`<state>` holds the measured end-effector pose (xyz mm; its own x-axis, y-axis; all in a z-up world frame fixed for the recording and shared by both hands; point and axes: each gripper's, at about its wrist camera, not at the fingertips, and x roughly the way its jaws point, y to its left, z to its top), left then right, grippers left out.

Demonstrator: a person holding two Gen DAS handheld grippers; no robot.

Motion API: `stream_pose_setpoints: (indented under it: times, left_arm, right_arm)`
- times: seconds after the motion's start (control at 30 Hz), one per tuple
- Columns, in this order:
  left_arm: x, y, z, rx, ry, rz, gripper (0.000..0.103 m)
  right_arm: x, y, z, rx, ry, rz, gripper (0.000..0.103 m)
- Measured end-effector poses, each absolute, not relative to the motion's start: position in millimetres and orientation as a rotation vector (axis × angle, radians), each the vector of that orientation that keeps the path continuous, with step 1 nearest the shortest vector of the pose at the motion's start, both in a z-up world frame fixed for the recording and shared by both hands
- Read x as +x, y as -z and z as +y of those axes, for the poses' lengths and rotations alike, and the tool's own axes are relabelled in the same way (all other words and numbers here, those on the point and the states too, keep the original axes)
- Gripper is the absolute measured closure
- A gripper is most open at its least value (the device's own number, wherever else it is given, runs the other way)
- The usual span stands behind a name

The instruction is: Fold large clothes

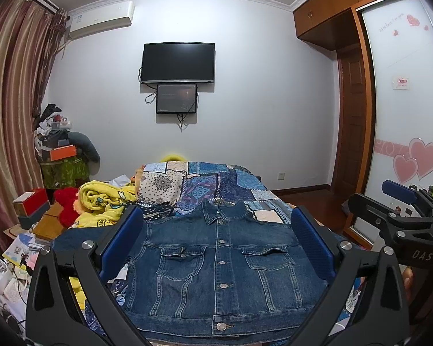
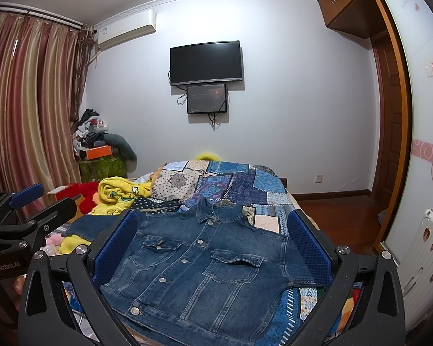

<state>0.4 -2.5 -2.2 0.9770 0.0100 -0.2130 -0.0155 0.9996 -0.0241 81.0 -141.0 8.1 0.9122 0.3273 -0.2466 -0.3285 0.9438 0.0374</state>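
Observation:
A dark blue denim jacket (image 1: 213, 262) lies flat, front up and buttoned, on a patchwork bedspread (image 1: 216, 184); its collar points away from me. The jacket (image 2: 193, 268) also fills the middle of the right wrist view, with one sleeve reaching left. My left gripper (image 1: 216, 230) hovers over the jacket, open, with blue pads wide apart and nothing between them. My right gripper (image 2: 213, 230) hangs open above it too, holding nothing. The right gripper (image 1: 401, 201) shows at the right edge of the left wrist view, and the left gripper (image 2: 29, 201) at the left edge of the right wrist view.
A yellow cartoon blanket (image 1: 104, 201) and a red plush toy (image 1: 66, 204) lie on the bed's left side. Boxes and papers (image 1: 29, 225) clutter the floor at left. A wardrobe (image 1: 404, 101) stands at right; a TV (image 1: 178, 63) hangs on the far wall.

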Motion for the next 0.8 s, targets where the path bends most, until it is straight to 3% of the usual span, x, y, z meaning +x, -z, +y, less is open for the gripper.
stream_pose_setpoints:
  times: [0.8]
  left_arm:
    - [1.5,5.8,-0.9,-0.03,-0.01,0.219,0.0]
  right_arm:
    - [80.5,-8.3,-142.0,-0.003,-0.336,0.256,0.0]
